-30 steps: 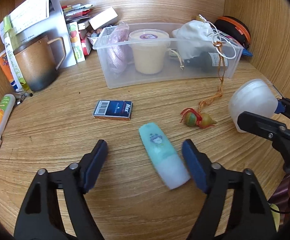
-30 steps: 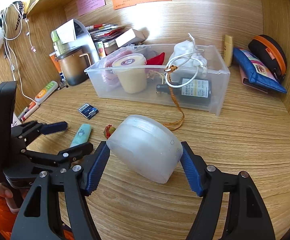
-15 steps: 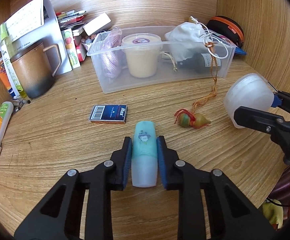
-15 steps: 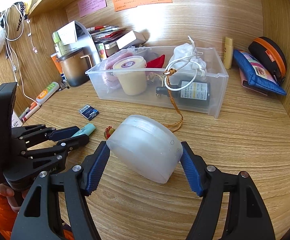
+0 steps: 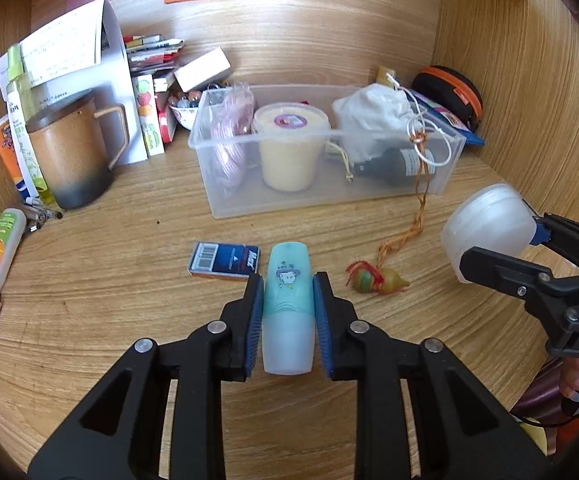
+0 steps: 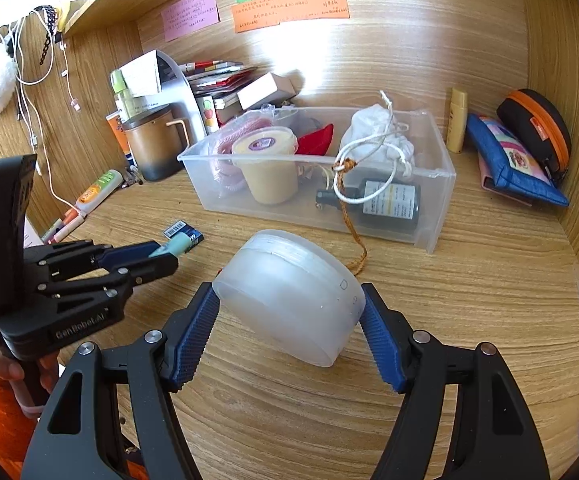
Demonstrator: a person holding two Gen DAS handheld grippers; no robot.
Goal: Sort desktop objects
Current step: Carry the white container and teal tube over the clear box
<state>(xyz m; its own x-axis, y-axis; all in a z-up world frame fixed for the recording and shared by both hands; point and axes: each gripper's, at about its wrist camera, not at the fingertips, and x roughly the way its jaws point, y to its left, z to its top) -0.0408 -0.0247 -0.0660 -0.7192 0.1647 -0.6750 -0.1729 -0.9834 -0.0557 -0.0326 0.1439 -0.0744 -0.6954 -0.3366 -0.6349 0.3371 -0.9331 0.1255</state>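
You had both grippers loaded at this point. Your left gripper (image 5: 287, 312) pinched the teal tube (image 5: 288, 304) across its middle, both blue pads pressed flat on its sides; the tube pointed away from you, near the middle of the desk (image 5: 109, 280). Whether it had left the wood I could not tell. Your right gripper (image 6: 289, 332) clamped the frosted white jar (image 6: 289, 296), tilted and clear of the desk, at the right.

Step in hand, as I judged it: 2 items gripped, neither yet in the clear bin (image 5: 317, 204) at the far side.

Left loose on the desk: the blue box (image 5: 224, 261) just left of the tube tip, and the small gourd charm (image 5: 373, 280) to its right (its orange cord ran up over the bin's front wall).

Next move called for lifting the tube, carrying it far and over the bin's near wall, and finding a gap; the bin already looked crowded, so you needed to lower gently.
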